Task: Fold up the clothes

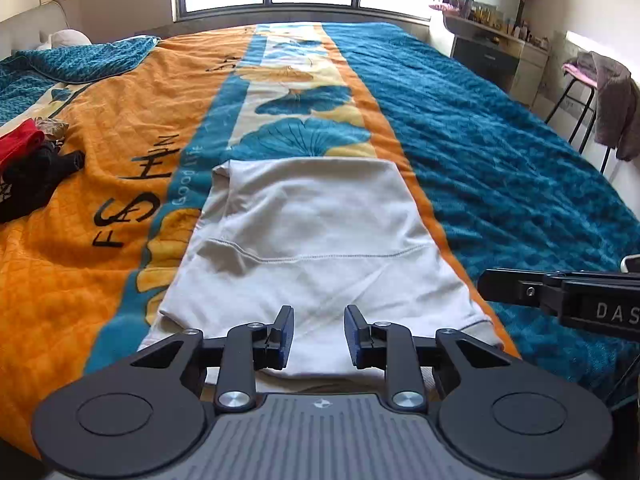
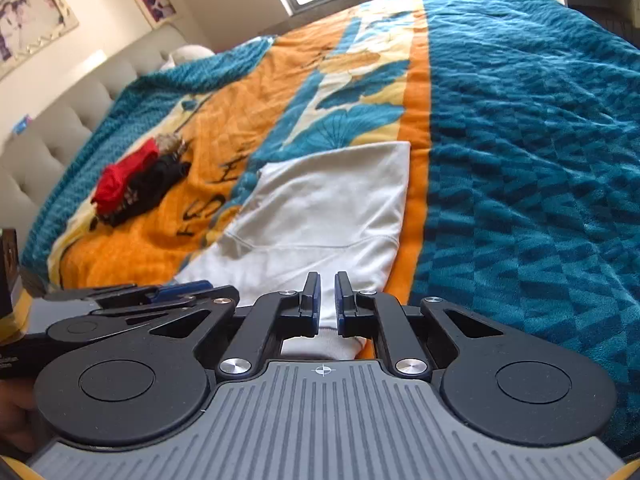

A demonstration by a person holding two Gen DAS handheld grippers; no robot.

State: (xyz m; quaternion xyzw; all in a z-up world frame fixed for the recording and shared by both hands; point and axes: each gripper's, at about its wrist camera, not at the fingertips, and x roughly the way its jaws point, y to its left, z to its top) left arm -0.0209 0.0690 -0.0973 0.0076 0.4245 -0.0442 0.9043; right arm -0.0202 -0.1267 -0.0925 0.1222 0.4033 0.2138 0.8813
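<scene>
On bedspread (image 1: 120,152), white garment (image 1: 320,232) lies.

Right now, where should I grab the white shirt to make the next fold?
Grip the white shirt by its near hem, one corner per gripper, coming from the bed's near edge. It lies flat, lengthwise away from you. The left gripper and right gripper are both open and already over that edge.

Occluded and cropped regions

White garment (image 1: 316,240): near hem hidden behind left gripper (image 1: 319,338). Right gripper (image 1: 568,300), beside garment, cropped by frame edge. Shelf items (image 1: 492,16) beyond garment unresolvable.
</scene>
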